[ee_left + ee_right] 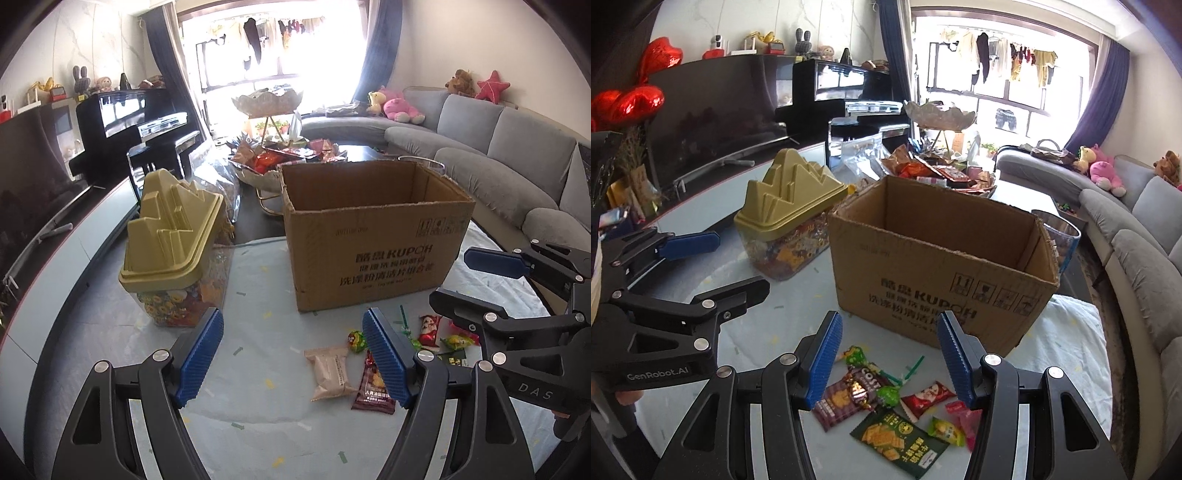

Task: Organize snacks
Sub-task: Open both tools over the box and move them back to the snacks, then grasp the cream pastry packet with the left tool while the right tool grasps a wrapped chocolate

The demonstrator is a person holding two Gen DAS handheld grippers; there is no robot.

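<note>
Both grippers, left (293, 354) and right (890, 356), are hanging wide and empty; we are judging nothing sorted: brown cardboard box (938, 273) seemingly empty, wrapped snacks (886, 398) lying loose.

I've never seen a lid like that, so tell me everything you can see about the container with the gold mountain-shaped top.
The container is a clear, seemingly plastic tub with rounded corners, filled with colourful yellow, orange and red snacks. Its matte gold lid, moulded into stepped peaks, sits closed on top. It stands upright on the pale table covering, left of the open cardboard box and apart from it. Crinkled clear packaging lies just behind it. Neither gripper touches it.
</note>
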